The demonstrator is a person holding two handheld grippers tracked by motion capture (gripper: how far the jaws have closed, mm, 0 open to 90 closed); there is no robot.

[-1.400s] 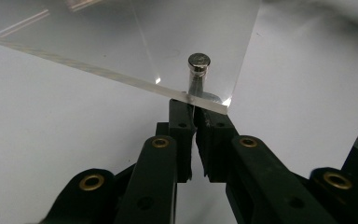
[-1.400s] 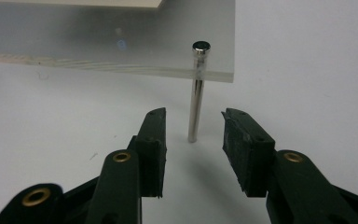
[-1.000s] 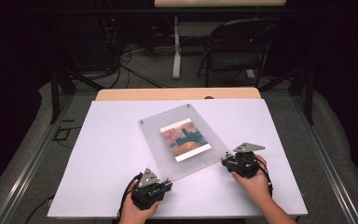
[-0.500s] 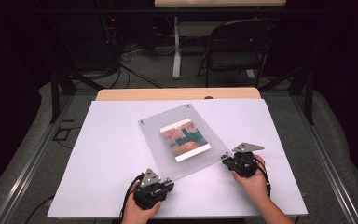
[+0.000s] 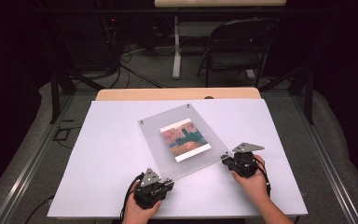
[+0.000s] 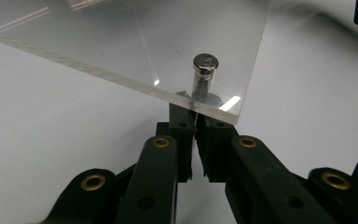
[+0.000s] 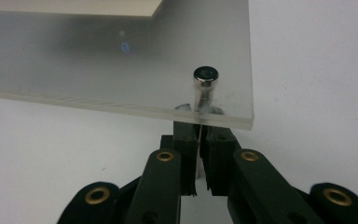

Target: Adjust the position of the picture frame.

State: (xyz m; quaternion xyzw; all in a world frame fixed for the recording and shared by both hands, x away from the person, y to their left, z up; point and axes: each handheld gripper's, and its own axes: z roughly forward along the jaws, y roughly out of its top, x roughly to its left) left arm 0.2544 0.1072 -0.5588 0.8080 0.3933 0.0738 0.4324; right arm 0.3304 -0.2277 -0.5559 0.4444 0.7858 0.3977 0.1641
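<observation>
A clear acrylic plate with a colourful picture under it lies skewed on the white table. My left gripper sits at the plate's near left corner and my right gripper at its near right corner. In the left gripper view the jaws stand shut just under the plate's edge, below a metal stud; they have just been closing. The right gripper is shut the same way beneath its own stud. The plate hides both sets of tips, so I cannot tell whether they pinch the studs' posts.
A wooden strip runs along the table's far edge. Beyond it stand a folding chair, a white table leg and loose cables on the floor. Bare white tabletop lies left and right of the plate.
</observation>
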